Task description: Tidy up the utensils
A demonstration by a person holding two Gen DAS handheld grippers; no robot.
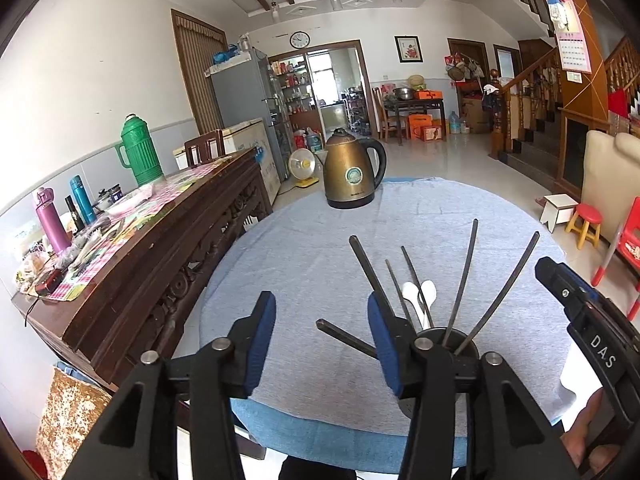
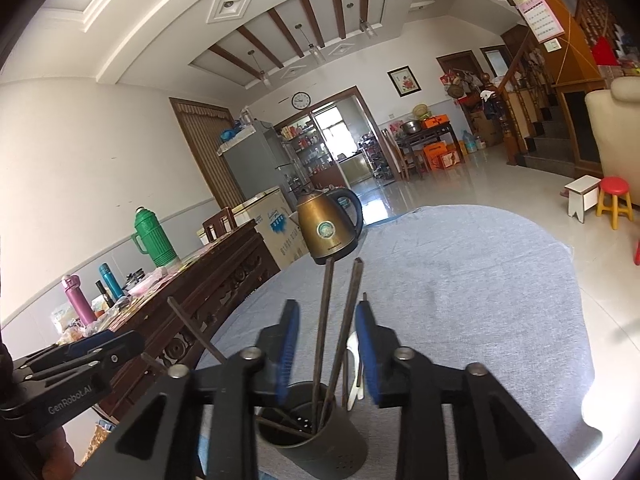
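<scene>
Gaping jaws, both grippers (image 1: 322, 328) (image 2: 328, 344), holding nothing.

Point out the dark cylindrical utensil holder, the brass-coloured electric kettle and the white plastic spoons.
Dark cylindrical utensil holder (image 2: 320, 446): right wrist view, on its front wall.
Brass-coloured electric kettle (image 1: 347, 172): left wrist view, on its body by the round label.
White plastic spoons (image 1: 411, 293): left wrist view, on a spoon bowl.

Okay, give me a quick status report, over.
Left gripper open, empty. Right gripper open, straddling two dark chopsticks standing in the dark round utensil holder. White plastic spoons already inside. Bronze electric kettle well clear.
</scene>
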